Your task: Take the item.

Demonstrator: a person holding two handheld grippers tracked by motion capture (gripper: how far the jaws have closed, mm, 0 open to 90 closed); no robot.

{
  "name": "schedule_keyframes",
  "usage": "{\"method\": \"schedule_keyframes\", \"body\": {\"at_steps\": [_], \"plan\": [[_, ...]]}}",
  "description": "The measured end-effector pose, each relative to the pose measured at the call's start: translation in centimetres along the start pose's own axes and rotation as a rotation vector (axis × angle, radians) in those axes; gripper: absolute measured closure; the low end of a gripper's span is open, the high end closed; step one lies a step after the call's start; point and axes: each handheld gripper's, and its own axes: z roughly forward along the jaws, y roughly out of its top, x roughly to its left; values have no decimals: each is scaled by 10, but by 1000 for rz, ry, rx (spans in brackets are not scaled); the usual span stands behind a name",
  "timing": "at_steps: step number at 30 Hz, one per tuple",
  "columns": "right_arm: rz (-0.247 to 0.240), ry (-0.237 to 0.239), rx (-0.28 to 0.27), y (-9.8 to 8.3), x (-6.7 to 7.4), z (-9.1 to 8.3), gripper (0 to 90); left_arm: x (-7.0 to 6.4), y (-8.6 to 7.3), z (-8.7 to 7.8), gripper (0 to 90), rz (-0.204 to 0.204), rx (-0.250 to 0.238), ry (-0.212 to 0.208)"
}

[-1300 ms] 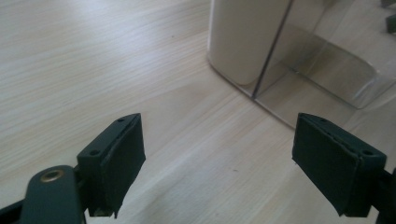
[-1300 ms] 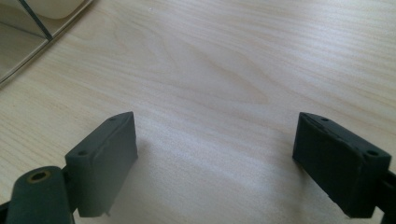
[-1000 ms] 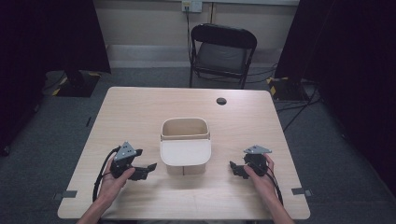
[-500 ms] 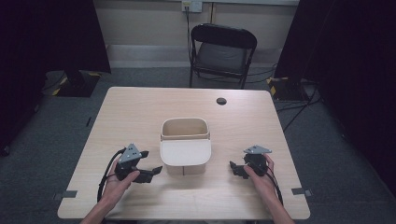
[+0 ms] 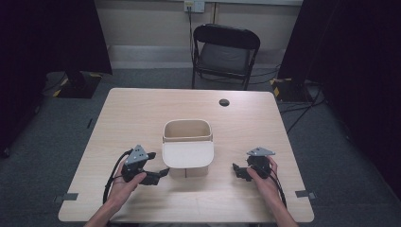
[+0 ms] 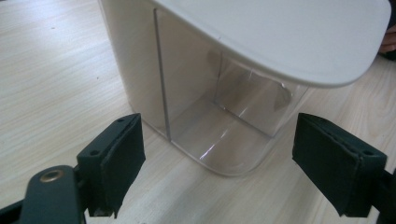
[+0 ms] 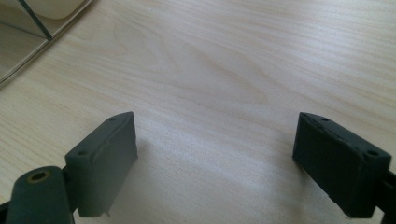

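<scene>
On worktop [image 5: 142, 118] | left gripper [image 5: 158, 176] gaped, aimed at lidded bin [image 5: 187, 158] to grasp | right gripper [image 5: 239, 171] gaped, empty, waiting beside.

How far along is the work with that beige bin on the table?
Nothing looks done yet: the beige bin stands upright mid-table with its lid hanging at the front. In hand: the left hand-held gripper, jaws open, points at the bin's lower front corner without touching it. The right hand-held gripper rests open over bare table. Any grasp of the bin remains.
</scene>
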Motion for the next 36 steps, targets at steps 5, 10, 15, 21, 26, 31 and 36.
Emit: {"method": "schedule_keyframes", "body": {"at_steps": [5, 10, 15, 21, 26, 31, 36], "plan": [[0, 0, 0, 0, 0, 0, 130, -1, 2, 1, 159, -13, -17, 0], [0, 0, 0, 0, 0, 0, 130, -1, 4, 1, 152, -14, -29, -12], [0, 0, 0, 0, 0, 0, 130, -2, 7, -1, 149, -10, -42, -12], [0, 0, 0, 0, 0, 0, 131, -2, 9, 0, 148, 0, -40, -16], [0, 0, 0, 0, 0, 0, 131, -2, 9, -1, 150, 4, -50, -17], [0, 0, 0, 0, 0, 0, 130, -2, 9, -1, 156, -1, -51, -22], [0, 0, 0, 0, 0, 0, 130, -2, 10, -2, 159, -6, -49, -26]]}}
